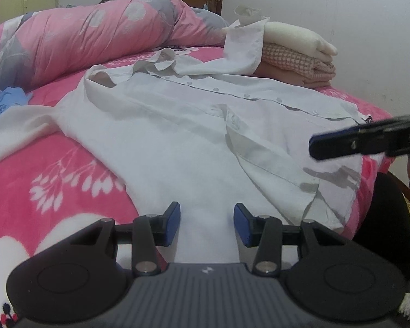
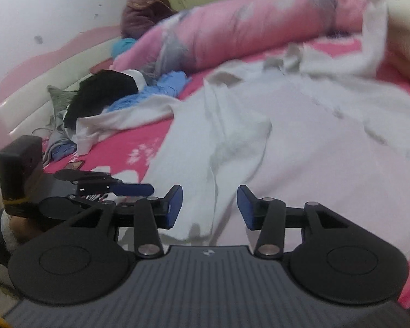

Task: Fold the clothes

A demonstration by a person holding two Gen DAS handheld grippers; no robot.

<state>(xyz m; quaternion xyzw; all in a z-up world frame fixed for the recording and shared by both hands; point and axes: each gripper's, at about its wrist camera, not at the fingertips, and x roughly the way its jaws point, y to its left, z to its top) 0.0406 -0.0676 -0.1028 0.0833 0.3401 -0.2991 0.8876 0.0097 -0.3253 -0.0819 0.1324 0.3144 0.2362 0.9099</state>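
Blue-padded left gripper point(image 1: 207, 225) sits nearest in the left wrist view, jaws apart over the shirt's hem, nothing pinched between them. A white shirt point(image 1: 194, 125) lies buttoned and spread on the pink bed point(image 1: 54, 180), one sleeve point(image 1: 240, 49) draped over a folded stack point(image 1: 298, 60). The right gripper point(image 1: 341, 143) reaches in from the right above the shirt's edge.

From the right wrist, blurred, the right gripper point(image 2: 210, 205) stands released above a shirt point(image 2: 300, 147) fold; the left gripper point(image 2: 134, 189) is beside it.
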